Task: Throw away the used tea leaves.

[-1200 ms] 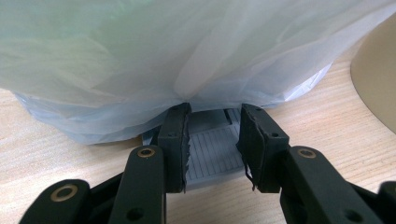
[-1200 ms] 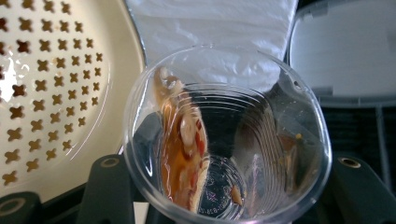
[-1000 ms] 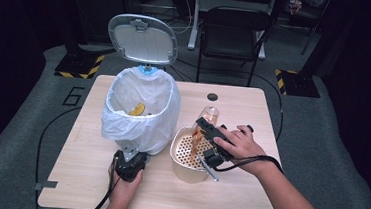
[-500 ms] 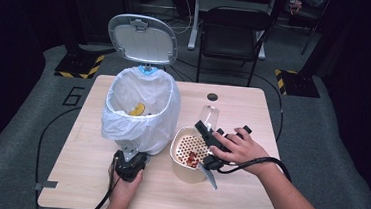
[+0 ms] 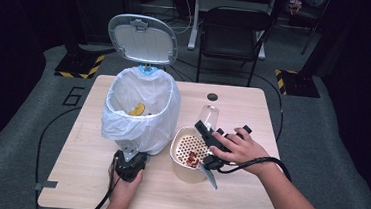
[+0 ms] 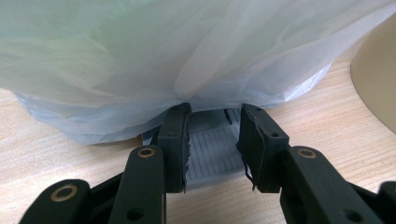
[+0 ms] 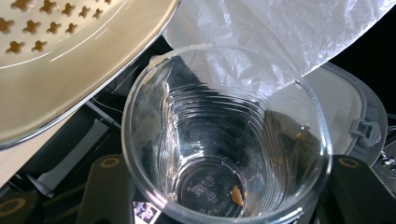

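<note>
Wooden counter (image 5: 91, 187), rectangular, on a grey floor. Bin (image 5: 140, 112) at about 10 o'clock of the counter's middle, lined with a white plastic bag (image 5: 159, 125); its grey lid (image 5: 142, 39) stands open and upright at the far side, and a yellow scrap (image 5: 137, 110) lies inside. Foot pedal (image 6: 212, 154) of the bin — grey, ribbed — sits at the bin's near base, under the overhang of the bag. Left gripper (image 5: 129, 164) rests low at 6 o'clock of the bin, held by the left hand (image 5: 126, 186); its fingers (image 6: 173, 140) are parted a moderate way, one on each side of the pedal, and whether they touch it cannot be told. Cream colander (image 5: 188, 152) with a perforated base stands just beside the bin at its 4 o'clock, holding red bits (image 5: 192, 159) toward its near right. Right gripper (image 5: 212, 139) is held by the right hand (image 5: 237, 148) at the colander's 2 o'clock rim; its fingers are closed around a clear plastic cup (image 5: 209, 116), tipped with its mouth toward the gripper camera. In the right gripper view the cup (image 7: 224, 135) is nearly empty — one small orange crumb (image 7: 237, 196) near its bottom. A dark round spot (image 5: 212, 96) marks the counter at 12 o'clock of the cup. A black folding chair (image 5: 234, 33) stands beyond the counter.
</note>
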`<state>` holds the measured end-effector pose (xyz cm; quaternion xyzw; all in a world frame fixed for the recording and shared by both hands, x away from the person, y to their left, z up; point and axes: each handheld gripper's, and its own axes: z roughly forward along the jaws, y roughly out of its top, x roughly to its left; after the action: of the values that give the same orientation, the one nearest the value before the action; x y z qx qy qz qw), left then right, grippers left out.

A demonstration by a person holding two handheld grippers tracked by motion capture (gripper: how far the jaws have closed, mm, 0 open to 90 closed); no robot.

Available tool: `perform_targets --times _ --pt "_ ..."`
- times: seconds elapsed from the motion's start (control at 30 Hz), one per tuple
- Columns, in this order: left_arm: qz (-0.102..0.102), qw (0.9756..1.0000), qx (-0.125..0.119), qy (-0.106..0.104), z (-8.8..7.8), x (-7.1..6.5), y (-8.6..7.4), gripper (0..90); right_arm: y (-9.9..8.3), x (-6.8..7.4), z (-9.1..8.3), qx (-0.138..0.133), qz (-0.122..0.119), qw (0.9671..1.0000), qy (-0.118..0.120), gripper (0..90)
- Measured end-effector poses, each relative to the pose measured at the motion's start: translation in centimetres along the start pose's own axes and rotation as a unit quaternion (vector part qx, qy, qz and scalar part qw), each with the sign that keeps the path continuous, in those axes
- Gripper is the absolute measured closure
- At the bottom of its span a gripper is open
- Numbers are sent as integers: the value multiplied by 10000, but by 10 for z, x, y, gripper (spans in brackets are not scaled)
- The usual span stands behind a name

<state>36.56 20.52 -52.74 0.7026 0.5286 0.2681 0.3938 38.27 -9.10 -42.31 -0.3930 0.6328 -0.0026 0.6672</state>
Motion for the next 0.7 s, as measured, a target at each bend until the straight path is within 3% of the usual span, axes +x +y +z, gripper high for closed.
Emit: perform_targets --times 0.1,0.17,0.2,0.23,0.27,0.3,0.37,0.53,0.6,0.67,0.7 --pt "0 10000 1 2 0 0 0 631 -1 -2 0 -17 -181 9998 2 417" --pt "0 10000 2 2 0 0 0 632 -1 -1 0 -46 -52 9999 -82 417" --pt "2 10000 2 2 0 0 0 631 -3 -7 0 -91 -438 9990 5 417" --pt "1 10000 0 2 0 0 0 632 -3 -6 0 -96 -444 9990 40 416" --pt "-2 10000 -1 2 0 0 0 631 -2 -3 0 -29 -158 9999 5 416" --pt "1 10000 1 1 0 0 0 632 -2 -3 0 -31 -109 9999 -15 416" --pt "2 10000 2 2 0 0 0 632 -3 -5 0 -76 -193 9998 -20 415" --pt "-1 10000 0 3 0 0 0 632 -4 -11 0 -162 -57 9998 -43 414" --pt "-6 10000 0 4 0 0 0 631 -6 -16 0 -275 60 9996 47 412" --pt "-9 10000 -3 5 0 0 0 632 -8 -20 -1 -309 342 9988 170 411" --pt "-10 10000 -3 5 0 0 0 631 -10 -27 0 -482 319 9978 332 411"
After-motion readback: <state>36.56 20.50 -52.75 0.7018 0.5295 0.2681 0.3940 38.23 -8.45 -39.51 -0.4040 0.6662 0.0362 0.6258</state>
